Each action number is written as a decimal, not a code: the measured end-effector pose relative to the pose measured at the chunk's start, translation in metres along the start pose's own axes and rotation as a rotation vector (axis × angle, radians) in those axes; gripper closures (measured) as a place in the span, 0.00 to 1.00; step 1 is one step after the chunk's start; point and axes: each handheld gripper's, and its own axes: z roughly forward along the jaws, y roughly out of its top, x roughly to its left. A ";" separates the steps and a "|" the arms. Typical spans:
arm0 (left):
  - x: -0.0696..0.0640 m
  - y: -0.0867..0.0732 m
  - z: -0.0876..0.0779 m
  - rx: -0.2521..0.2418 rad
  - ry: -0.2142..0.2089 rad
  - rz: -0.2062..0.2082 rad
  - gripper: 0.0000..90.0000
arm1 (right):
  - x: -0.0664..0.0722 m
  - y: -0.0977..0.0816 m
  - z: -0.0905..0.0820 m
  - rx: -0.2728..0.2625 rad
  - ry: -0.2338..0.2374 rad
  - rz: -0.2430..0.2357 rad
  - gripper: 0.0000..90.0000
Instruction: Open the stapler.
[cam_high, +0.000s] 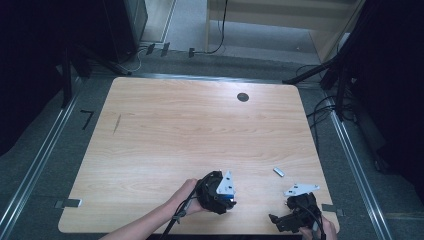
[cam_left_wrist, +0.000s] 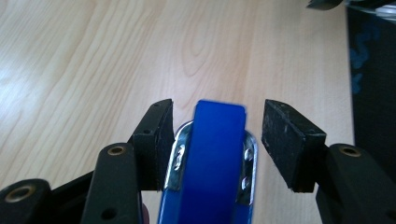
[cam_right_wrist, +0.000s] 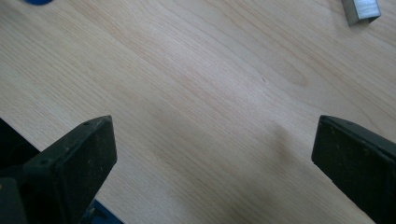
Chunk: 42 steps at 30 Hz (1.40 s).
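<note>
Your left gripper (cam_left_wrist: 217, 128) has its jaws partly open around the blue stapler (cam_left_wrist: 212, 163), right pad clear of it. Your right gripper (cam_right_wrist: 212, 154) gapes wide over bare surface (cam_right_wrist: 196, 84).

The left gripper (cam_high: 226, 199) sits near the table's front edge, jaws partly apart. The right gripper (cam_high: 292, 216) lies low, jaws wide.

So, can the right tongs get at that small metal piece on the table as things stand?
Probably yes. The right tongs stand wide open with nothing between them, and the metal piece lies on bare table just ahead of them, nothing in between. The blue stapler sits off in the left tongs.
</note>
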 end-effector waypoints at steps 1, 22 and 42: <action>0.000 0.000 0.000 0.000 0.000 0.000 0.55 | 0.000 0.000 0.000 0.000 0.000 0.000 0.00; 0.010 -0.003 -0.022 -0.095 -0.038 0.045 0.73 | 0.019 0.013 -0.004 -0.094 0.067 0.041 0.10; 0.010 -0.004 -0.036 -0.118 -0.061 0.086 0.74 | 0.066 0.058 0.010 -0.277 0.137 -0.007 0.77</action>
